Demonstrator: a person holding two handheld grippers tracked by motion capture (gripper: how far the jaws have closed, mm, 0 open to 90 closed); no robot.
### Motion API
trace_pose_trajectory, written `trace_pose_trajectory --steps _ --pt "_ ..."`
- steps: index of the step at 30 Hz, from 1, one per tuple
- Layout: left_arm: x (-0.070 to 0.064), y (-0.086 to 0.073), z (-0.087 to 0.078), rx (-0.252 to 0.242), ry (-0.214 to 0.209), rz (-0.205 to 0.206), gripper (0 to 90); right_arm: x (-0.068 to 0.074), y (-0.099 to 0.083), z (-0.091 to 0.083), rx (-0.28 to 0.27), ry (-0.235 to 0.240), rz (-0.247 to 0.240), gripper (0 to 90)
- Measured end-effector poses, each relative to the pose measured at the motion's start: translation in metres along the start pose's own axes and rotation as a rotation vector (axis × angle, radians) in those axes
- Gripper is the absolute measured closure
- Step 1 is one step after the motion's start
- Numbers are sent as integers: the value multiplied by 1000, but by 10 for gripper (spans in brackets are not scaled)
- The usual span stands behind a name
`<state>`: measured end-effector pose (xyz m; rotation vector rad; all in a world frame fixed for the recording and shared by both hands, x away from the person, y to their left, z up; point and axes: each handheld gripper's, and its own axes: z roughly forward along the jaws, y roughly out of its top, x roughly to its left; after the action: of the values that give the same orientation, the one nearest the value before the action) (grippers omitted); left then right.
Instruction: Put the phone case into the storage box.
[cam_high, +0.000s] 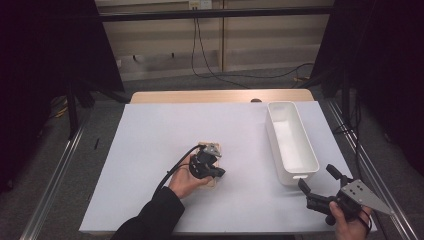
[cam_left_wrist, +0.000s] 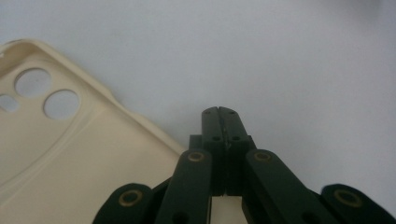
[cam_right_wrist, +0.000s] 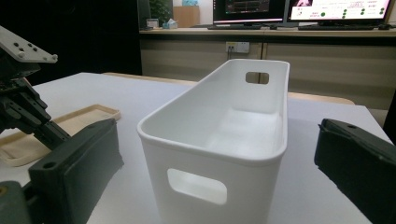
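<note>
Left gripper view: the left gripper (cam_left_wrist: 218, 111) has its jaws pressed together at the edge of a cream phone case (cam_left_wrist: 56, 154) lying on the white table (cam_left_wrist: 280, 56). The right gripper (cam_high: 319, 182), jaws spread, faces a white bin (cam_high: 291, 142).

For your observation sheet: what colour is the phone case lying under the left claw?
Cream, a pale beige; the phone case shows best in the left gripper view.
</note>
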<state>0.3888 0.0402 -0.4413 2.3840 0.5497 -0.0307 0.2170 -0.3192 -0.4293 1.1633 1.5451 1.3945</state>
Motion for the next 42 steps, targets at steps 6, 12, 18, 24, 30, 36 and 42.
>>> trace_pose_trajectory --steps 6,12,18,24,30,36,42 --pt "0 -6 -3 -6 -3 -6 900 0 0 0 -1 0 -1 0" --pt "-2 -9 -5 0 -1 -2 900 0 0 0 -1 0 1 0" --pt "-3 -14 -9 2 -8 0 900 0 0 0 -1 0 0 0" --pt "-1 -20 -14 -7 -21 -12 900 0 0 1 2 2 -1 0" --pt "1 -25 -18 -2 -26 -24 900 1 0 0 -1 4 0 0" --pt "6 -30 -24 1 -33 -42 900 0 0 0 0 4 1 0" --pt "7 -33 -27 3 -34 -55 900 1 0 0 1 2 -2 0"
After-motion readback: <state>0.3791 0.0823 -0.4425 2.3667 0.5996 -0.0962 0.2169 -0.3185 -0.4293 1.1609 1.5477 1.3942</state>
